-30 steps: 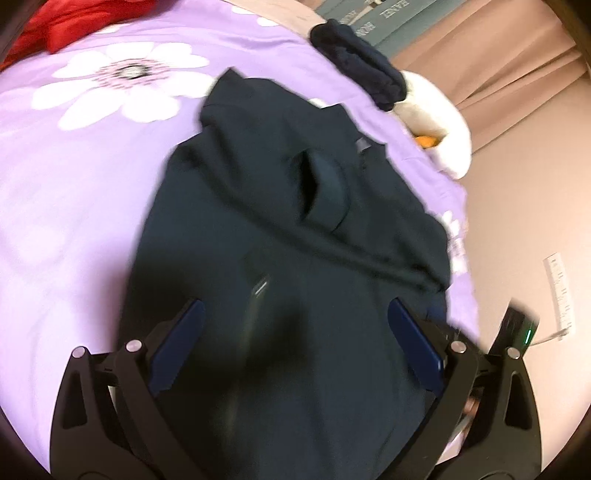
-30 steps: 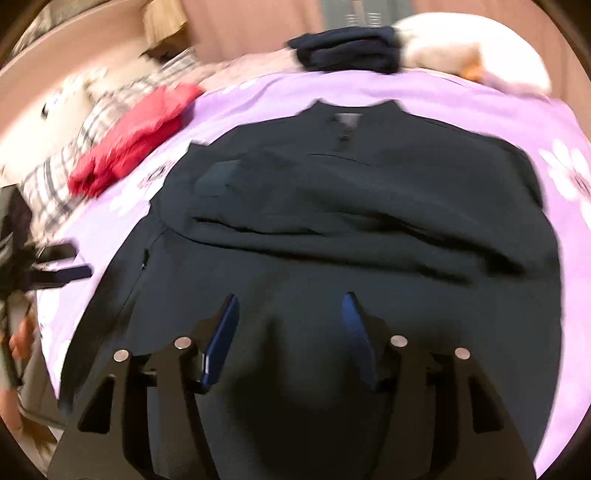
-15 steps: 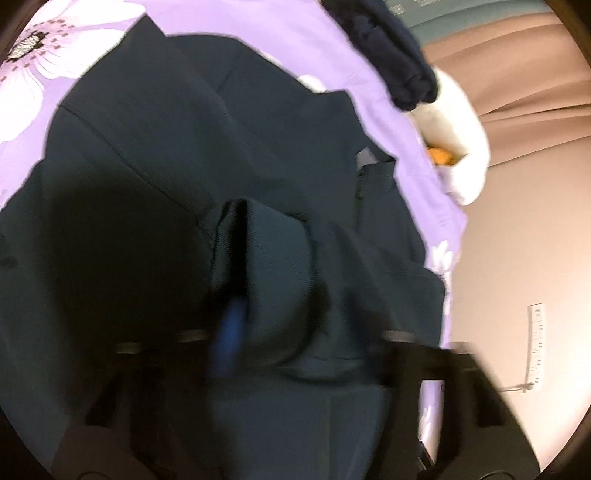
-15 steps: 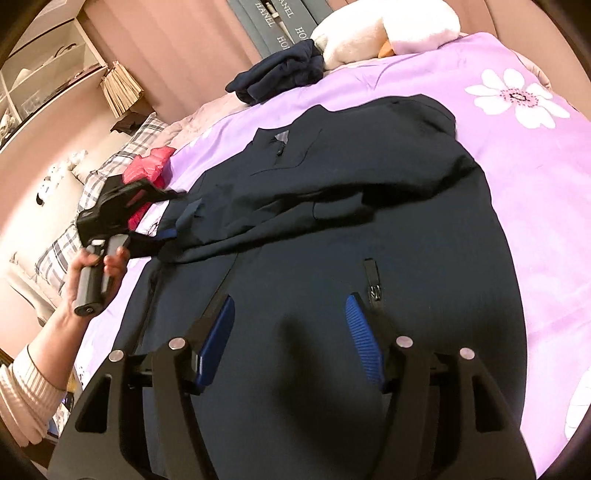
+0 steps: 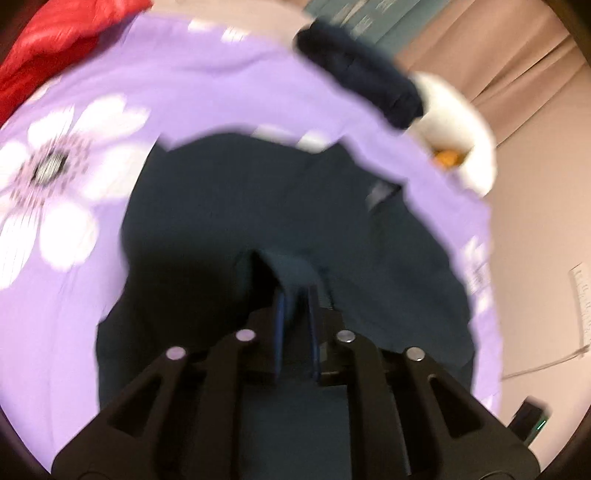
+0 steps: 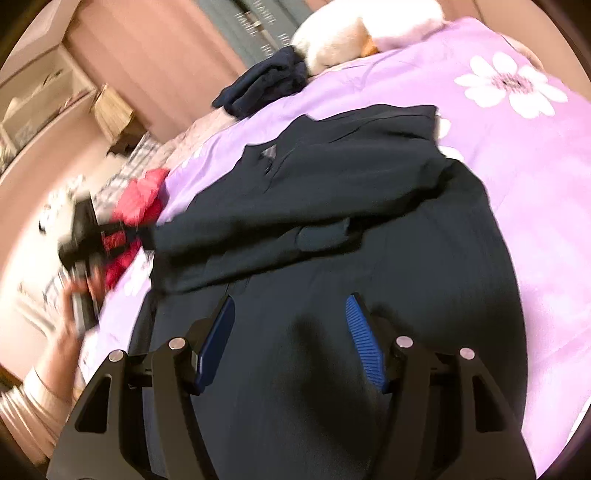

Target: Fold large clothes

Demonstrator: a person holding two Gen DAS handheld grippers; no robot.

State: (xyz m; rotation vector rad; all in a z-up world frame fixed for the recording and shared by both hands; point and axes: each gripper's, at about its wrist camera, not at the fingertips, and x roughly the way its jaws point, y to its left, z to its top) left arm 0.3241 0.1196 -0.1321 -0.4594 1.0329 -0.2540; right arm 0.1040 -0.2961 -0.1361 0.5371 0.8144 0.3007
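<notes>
Jacket (image 6: 332, 206): a large dark one lies spread over the purple flowered bed (image 6: 535, 184), collar toward the head of the bed where a white soft toy (image 6: 354, 33) and a small pile of dark clothes (image 6: 266, 83) sit. One sleeve (image 6: 229, 236) is stretched across the body toward the side of the bed where red clothing (image 6: 140, 199) lies.

The left claw (image 5: 295, 306) is pinched together on the cuff of that sleeve, with a ridge of cloth caught between its pads; the right wrist view shows it out at the bed's side, sleeve drawn taut. The right claw (image 6: 291, 339) hangs over the lower half of the jacket with its pads apart, holding nothing.

The step in hand looks like folding the sleeve in. To do it well, I judge the pull should stay low and level so the sleeve lies flat across the chest without dragging the whole jacket toward the bed's edge. The free claw could press down on the body near the shoulder seam as an anchor. Let the cuff go only once it rests inside the jacket's outline, and watch for the bunched fold at mid-sleeve, which would leave a lump under later folds. Both views are blurred, so finer creases cannot be told.
</notes>
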